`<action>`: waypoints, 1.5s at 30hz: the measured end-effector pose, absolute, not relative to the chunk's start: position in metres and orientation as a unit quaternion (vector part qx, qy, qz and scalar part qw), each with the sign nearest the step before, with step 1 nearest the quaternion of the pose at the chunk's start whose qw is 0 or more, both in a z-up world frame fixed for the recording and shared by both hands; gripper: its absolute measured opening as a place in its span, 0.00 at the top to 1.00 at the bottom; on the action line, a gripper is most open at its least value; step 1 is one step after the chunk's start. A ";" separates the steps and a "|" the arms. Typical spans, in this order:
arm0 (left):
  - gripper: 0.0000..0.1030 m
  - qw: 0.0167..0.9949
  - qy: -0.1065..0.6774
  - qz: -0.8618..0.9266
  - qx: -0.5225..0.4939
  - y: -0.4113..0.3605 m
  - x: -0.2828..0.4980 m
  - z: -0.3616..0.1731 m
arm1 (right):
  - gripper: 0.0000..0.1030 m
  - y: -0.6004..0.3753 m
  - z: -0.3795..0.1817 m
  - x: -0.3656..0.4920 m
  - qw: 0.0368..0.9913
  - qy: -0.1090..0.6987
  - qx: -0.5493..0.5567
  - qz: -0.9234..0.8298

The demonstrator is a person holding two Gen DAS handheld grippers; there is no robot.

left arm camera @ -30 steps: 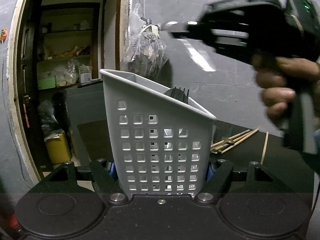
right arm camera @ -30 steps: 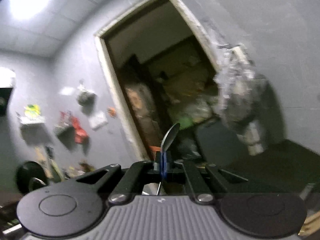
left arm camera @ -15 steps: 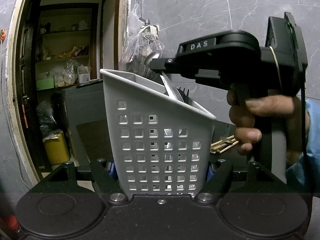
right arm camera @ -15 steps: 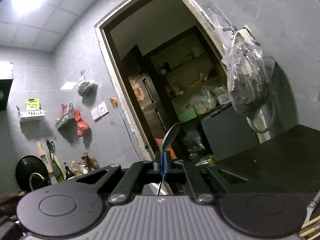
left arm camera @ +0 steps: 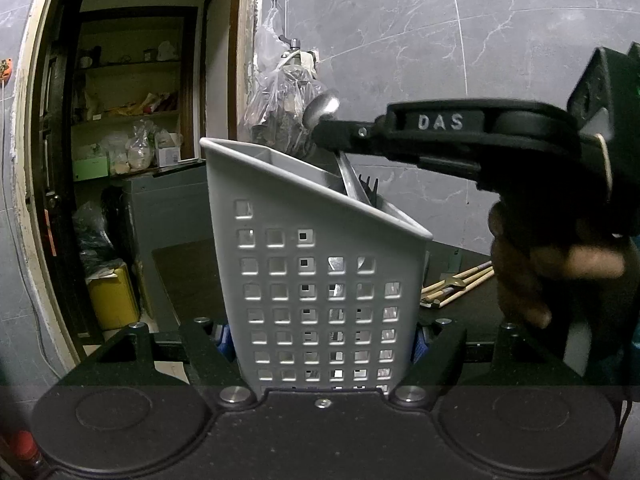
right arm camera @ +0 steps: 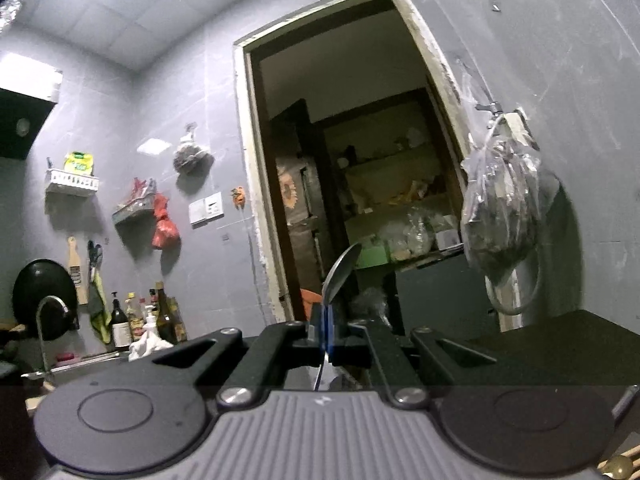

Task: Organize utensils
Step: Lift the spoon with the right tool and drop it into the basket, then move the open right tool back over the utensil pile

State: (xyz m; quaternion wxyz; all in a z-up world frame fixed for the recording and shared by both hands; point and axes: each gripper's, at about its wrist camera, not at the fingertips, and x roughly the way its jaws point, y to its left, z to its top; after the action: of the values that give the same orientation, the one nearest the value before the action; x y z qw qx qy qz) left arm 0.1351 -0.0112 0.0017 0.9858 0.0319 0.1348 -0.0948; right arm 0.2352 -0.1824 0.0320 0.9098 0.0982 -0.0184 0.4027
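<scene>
My left gripper (left arm camera: pixel 322 334) is shut on a grey perforated utensil holder (left arm camera: pixel 316 276), which stands upright on the dark counter. A black fork (left arm camera: pixel 369 186) pokes up inside it. My right gripper (left arm camera: pixel 326 136) hangs over the holder's rim and is shut on a metal spoon (left arm camera: pixel 322 105). The spoon's bowl points up and its handle slants down into the holder. In the right wrist view the right gripper (right arm camera: pixel 325 328) pinches the spoon (right arm camera: pixel 340 270) between its blue pads. A hand (left arm camera: pixel 532 272) holds the right gripper.
Wooden chopsticks (left arm camera: pixel 456 286) lie on the dark counter (left arm camera: pixel 188 276) behind the holder. A plastic bag (right arm camera: pixel 500 216) hangs on the tiled wall beside a doorway with pantry shelves (left arm camera: pixel 128 120). Bottles (right arm camera: pixel 140 318) and a tap (right arm camera: pixel 48 320) stand far left.
The right gripper swung in from the upper right and came down over the holder. The spoon's handle now dips into the holder. The left gripper and holder stayed still.
</scene>
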 end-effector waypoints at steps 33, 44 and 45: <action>0.26 0.986 0.134 -0.095 0.031 -0.010 0.133 0.001 | 0.50 -0.200 0.026 0.184 0.908 0.017 0.010 0.419; 0.26 0.986 0.133 -0.095 0.032 -0.010 0.132 0.002 | 0.05 -0.239 0.034 0.191 0.940 -0.006 0.047 0.338; 0.26 0.986 0.133 -0.095 0.032 -0.010 0.132 0.002 | 0.03 -0.244 0.032 0.193 0.943 0.000 0.050 0.328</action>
State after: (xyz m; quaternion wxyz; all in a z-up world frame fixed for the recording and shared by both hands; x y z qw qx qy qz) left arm 0.1318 -0.0105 0.0019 0.9860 0.0321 0.1331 -0.0947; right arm 0.1933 -0.2436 0.0323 0.9433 0.0502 -0.0003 0.3280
